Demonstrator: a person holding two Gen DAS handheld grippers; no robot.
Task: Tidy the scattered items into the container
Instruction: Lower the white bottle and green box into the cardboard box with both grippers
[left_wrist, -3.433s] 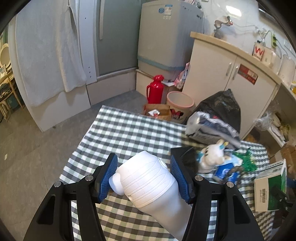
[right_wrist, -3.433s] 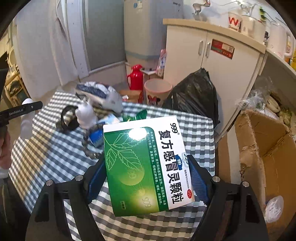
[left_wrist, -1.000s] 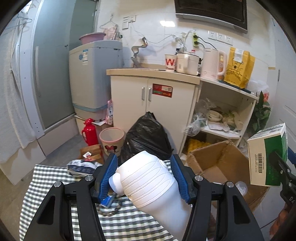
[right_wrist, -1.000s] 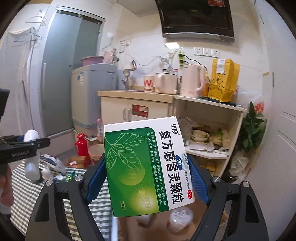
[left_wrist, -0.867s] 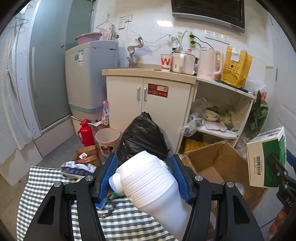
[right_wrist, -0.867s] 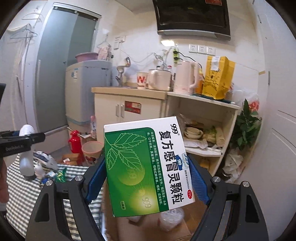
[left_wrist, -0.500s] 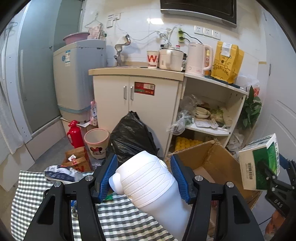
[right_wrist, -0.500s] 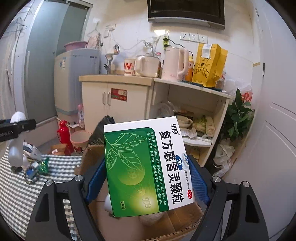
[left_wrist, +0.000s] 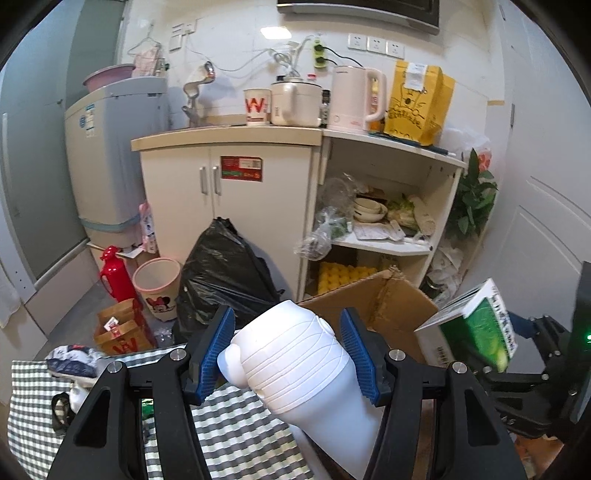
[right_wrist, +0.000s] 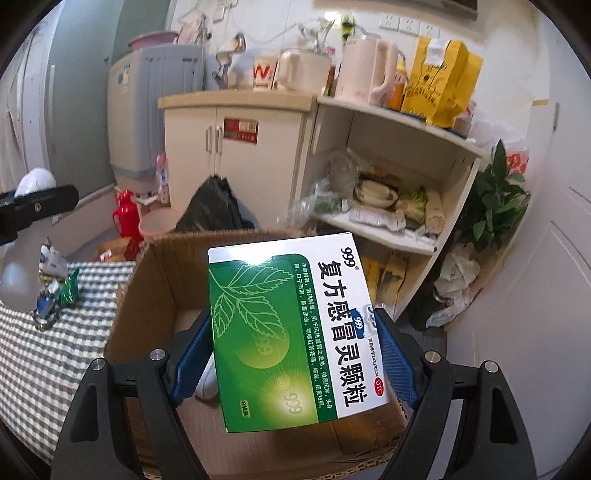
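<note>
The left claw (left_wrist: 288, 354) is clamped on a white bottle (left_wrist: 295, 365), its blue pads pressing both sides of the ribbed body; the bottle tilts with its cap end up and to the left. It hangs over the near edge of the checked counter (left_wrist: 236, 435), just beside the cardboard box (left_wrist: 388, 306), which stands open to the right of the counter.

The right claw (right_wrist: 291, 350) grips a green and white medicine carton (right_wrist: 291, 332) by its two side edges, printed face toward the camera. The carton is held above the open box (right_wrist: 147, 295); under it, inside the box, a pale rounded thing (right_wrist: 205, 380) lies on the bottom, too hidden to name.

On the counter, left of the box, lie a crumpled wrapper (left_wrist: 70, 360), a green packet (right_wrist: 70, 286) and other small bits. Behind the box stand a black bag (left_wrist: 221, 269), a pink bin (left_wrist: 157, 288) and a red flask (left_wrist: 114, 273) on the floor, with a white cabinet (left_wrist: 236, 192) behind them.
</note>
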